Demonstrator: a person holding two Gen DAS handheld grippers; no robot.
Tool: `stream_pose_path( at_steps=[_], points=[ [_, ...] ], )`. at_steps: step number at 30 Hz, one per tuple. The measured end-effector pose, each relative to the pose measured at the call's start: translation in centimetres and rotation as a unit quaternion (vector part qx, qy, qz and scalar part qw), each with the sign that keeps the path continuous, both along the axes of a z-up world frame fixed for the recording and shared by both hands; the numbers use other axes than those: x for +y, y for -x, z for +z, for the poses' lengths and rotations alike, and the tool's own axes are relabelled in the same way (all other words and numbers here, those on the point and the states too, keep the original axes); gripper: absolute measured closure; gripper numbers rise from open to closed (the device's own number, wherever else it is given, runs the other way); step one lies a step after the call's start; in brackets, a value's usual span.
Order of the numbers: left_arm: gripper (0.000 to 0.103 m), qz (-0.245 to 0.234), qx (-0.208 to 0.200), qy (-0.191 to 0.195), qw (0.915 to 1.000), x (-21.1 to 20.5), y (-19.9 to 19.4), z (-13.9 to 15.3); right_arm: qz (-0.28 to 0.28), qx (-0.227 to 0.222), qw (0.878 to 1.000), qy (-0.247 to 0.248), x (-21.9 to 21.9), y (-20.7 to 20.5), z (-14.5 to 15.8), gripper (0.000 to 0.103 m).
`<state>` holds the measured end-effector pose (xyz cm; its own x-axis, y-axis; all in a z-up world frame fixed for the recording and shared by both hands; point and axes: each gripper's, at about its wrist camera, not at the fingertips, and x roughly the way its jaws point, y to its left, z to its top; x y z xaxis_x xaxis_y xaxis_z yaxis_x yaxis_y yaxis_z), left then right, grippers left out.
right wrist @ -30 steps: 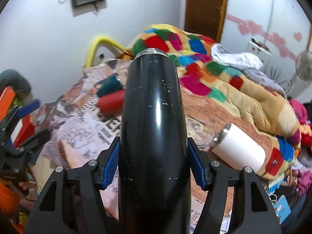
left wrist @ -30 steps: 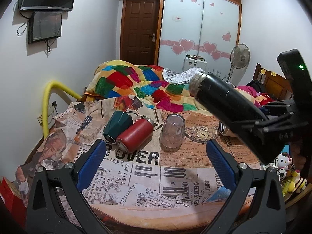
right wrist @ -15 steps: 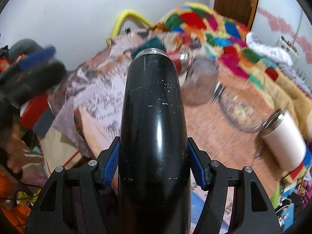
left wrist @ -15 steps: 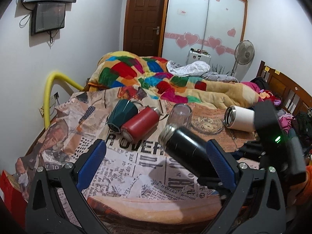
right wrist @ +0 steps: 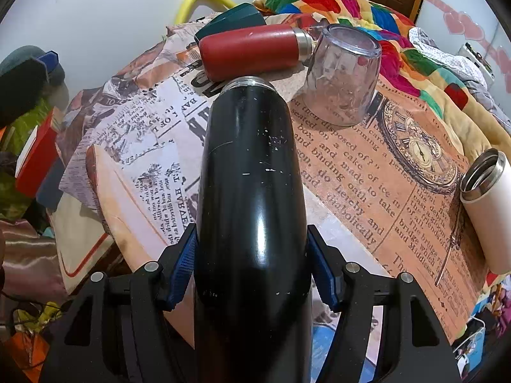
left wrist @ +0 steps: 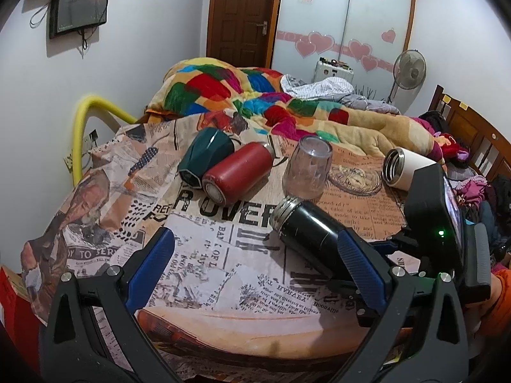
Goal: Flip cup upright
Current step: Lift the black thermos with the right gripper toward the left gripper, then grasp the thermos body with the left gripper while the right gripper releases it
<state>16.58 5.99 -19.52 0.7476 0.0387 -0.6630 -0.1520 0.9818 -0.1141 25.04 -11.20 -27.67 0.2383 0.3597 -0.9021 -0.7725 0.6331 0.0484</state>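
Since a second ago the black flask (right wrist: 252,172) dropped from mid-air to near-flat over the newspaper cloth (left wrist: 204,255), right gripper (right wrist: 252,271) clamped on it; left gripper (left wrist: 255,265) spread apart, idle. Pivot the base down slowly, away from the clear cup (right wrist: 343,73).

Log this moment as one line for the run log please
right gripper: shut on black flask | flask: tilted low over table | left gripper: open, empty | clear cup: upside down

— What do you have around the newspaper-print cloth (left wrist: 204,255)?

— Past its far edge you'll see a patchwork quilt (left wrist: 242,95). Left of the cloth, a yellow pipe (left wrist: 86,108) arches by the wall. Beyond the quilt stand a brown door (left wrist: 239,16) and a fan (left wrist: 409,71).
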Motion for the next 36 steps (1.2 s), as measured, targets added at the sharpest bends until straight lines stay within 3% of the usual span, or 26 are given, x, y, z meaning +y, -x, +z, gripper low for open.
stream_pose_path(
  at_steps=[9,18,23,28,32,36],
  points=[
    [0.006,0.012,0.026,0.002,0.9996,0.5,-0.2,-0.6,0.000,0.009,1.000,0.005,-0.4,0.1,-0.2,0.041],
    [0.007,-0.017,0.061,0.053,0.9965,-0.3,-0.8,-0.7,-0.014,-0.012,0.999,-0.035,-3.1,1.8,3.4,0.041],
    [0.008,-0.049,0.104,0.110,0.9872,-2.1,-2.0,-2.4,-0.059,-0.045,0.996,-0.058,-6.5,2.9,5.7,0.040],
    [0.026,-0.061,0.171,0.167,0.9691,-3.5,-3.5,-5.7,-0.111,-0.080,0.988,-0.068,-9.5,4.1,6.8,0.039],
    [0.028,-0.033,0.187,0.152,0.9700,-3.9,-4.1,-6.5,-0.135,-0.088,0.984,-0.082,-10.6,4.9,7.0,0.039],
    [0.028,-0.023,0.196,0.166,0.9662,-3.8,-5.3,-7.1,-0.149,-0.091,0.980,-0.097,-11.4,5.1,7.0,0.039]
  ],
)
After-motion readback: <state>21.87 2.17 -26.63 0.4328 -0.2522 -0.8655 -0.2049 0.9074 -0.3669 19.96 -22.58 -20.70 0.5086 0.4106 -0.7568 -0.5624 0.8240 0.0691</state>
